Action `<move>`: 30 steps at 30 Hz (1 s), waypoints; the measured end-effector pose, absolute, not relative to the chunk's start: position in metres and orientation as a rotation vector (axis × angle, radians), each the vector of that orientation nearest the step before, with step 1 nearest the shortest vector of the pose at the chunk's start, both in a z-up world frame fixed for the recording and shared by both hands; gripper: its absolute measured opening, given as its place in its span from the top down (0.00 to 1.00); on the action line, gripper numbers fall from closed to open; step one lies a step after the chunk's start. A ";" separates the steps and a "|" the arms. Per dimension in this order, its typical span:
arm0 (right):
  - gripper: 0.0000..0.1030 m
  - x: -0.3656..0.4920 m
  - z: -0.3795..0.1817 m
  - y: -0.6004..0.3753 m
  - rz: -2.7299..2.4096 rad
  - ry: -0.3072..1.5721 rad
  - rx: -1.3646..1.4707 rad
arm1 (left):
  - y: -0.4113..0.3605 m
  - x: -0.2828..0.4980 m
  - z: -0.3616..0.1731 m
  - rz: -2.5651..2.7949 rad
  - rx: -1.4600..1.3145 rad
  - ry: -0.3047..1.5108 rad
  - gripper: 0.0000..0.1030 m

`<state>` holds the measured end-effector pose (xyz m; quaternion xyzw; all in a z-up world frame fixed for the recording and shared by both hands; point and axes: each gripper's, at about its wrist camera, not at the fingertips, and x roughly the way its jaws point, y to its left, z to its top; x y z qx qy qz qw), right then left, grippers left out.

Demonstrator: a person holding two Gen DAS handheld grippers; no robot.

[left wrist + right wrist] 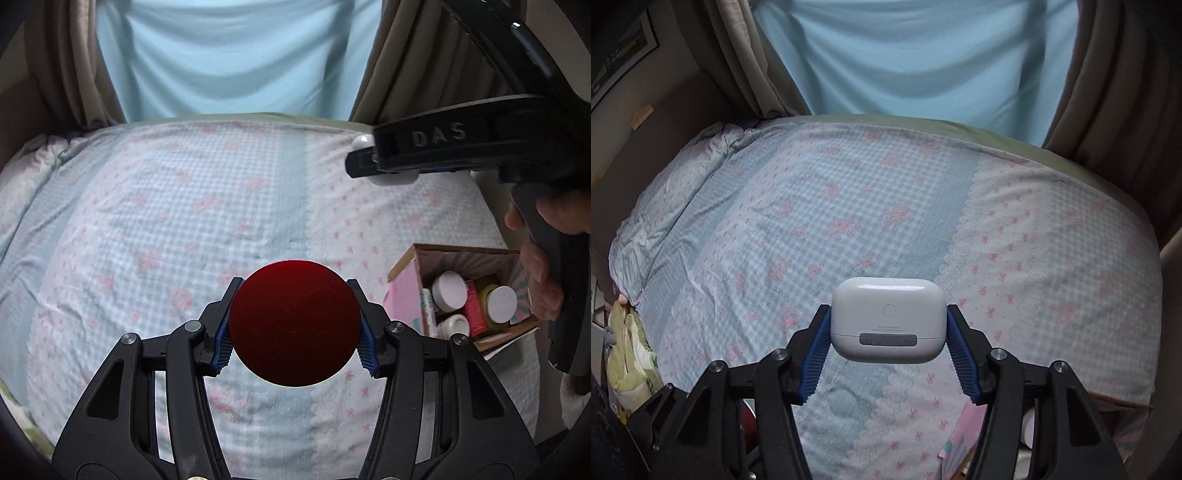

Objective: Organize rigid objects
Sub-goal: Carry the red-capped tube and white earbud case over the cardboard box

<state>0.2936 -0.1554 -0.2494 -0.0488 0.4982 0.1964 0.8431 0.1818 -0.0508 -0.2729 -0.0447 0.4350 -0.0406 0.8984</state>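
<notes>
My left gripper [294, 325] is shut on a round dark red disc-shaped case [294, 323] and holds it above the bed. My right gripper [888, 325] is shut on a white earbud case [887, 319], also above the bed. The right gripper shows in the left wrist view [384, 162] at the upper right, with the white case partly hidden in it. An open pink cardboard box [404, 291] lies on the bed at the right; it holds white-lidded jars [448, 290] and a red packet [474, 312].
The bed [849, 206] has a blue-checked cover with pink flowers. Brown curtains [1115, 110] and a light blue sheet [905, 59] hang behind it. The box's pink corner shows in the right wrist view [955, 443]. A green bundle [628, 358] lies at the bed's left edge.
</notes>
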 end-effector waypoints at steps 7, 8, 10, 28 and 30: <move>0.46 0.258 -0.212 -0.269 0.248 1.038 -0.016 | -0.114 0.191 -0.226 -0.192 -0.079 0.873 0.51; 0.46 0.254 -0.211 -0.285 0.225 1.040 -0.006 | -0.124 0.193 -0.223 -0.210 -0.081 0.872 0.51; 0.46 0.247 -0.210 -0.319 0.174 1.047 0.013 | -0.146 0.198 -0.217 -0.247 -0.086 0.874 0.51; 0.46 0.261 -0.296 -0.501 0.040 1.232 0.161 | -0.347 0.266 -0.298 -0.462 -0.034 1.062 0.51; 0.46 0.269 -0.315 -0.509 0.061 1.255 0.196 | -0.360 0.274 -0.320 -0.467 -0.021 1.101 0.51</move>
